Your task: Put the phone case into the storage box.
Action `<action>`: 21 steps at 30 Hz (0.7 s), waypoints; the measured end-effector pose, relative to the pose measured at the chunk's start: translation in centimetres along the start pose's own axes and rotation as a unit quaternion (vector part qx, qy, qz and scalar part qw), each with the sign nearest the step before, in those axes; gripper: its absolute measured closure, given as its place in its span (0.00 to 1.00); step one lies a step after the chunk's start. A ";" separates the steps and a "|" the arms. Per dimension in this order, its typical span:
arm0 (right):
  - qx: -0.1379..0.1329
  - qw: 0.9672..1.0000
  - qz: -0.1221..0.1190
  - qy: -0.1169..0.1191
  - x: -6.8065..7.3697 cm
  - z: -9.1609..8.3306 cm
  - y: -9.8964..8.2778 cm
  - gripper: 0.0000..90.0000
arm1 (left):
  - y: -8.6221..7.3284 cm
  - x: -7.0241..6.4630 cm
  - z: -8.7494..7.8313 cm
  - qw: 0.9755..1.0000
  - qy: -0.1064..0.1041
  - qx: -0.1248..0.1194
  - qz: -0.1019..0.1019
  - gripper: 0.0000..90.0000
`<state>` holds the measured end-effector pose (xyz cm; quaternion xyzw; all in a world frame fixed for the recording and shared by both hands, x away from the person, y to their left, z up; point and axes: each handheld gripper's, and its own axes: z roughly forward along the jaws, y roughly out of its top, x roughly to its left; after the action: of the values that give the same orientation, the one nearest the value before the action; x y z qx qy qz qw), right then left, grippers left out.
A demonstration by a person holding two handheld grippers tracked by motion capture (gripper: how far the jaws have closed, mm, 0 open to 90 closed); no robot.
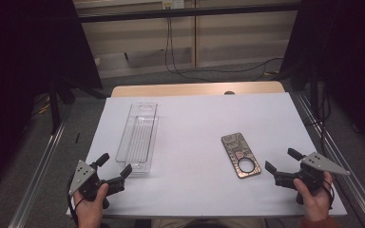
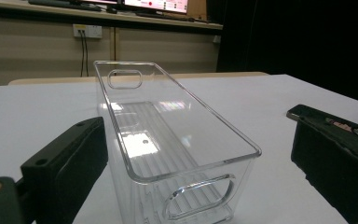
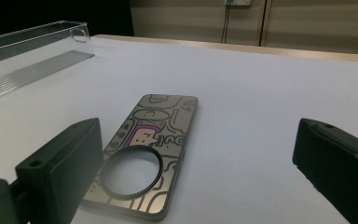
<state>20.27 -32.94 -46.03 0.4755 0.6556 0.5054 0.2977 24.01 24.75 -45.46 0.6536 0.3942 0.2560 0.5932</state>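
Phone case [image 1: 240,155] flat on table [image 1: 195,123], likely light, thin, slippery: pinch long edges. Clear bin [image 1: 138,137] rigid. Left gripper [image 1: 115,169], right gripper [image 1: 280,159] jaws apart, empty.

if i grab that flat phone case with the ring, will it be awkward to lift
Probably. The phone case lies flat on the white table sheet, leaving little edge for jaws. Its glossy face looks slippery, so it may slide when pushed. It looks thin and light.

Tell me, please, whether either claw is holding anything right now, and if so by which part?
Nothing is held. The left claw is open just short of the clear bin; the right claw is open beside the patterned phone case, touching neither.
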 end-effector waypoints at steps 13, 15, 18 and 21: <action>0.019 1.000 0.000 0.015 -0.1 0.3 -0.2 0.00 | 0.2 0.0 0.3 1.000 0.005 -0.002 0.005 0.04; 0.026 1.000 -0.001 0.013 0.0 0.5 -0.2 0.01 | 0.1 0.1 0.3 1.000 0.003 -0.001 0.002 0.04; 0.037 0.999 -0.011 0.013 0.0 0.6 -0.2 0.04 | 0.1 0.2 0.2 1.000 0.006 0.005 0.012 0.04; 0.041 0.999 -0.011 0.023 0.1 0.5 -0.1 0.08 | 0.1 0.2 0.2 1.000 0.001 0.001 0.006 0.04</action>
<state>20.63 -32.61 -46.30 0.4682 0.6878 0.4852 0.2687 24.33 24.79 -45.40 0.6565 0.3911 0.2598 0.5904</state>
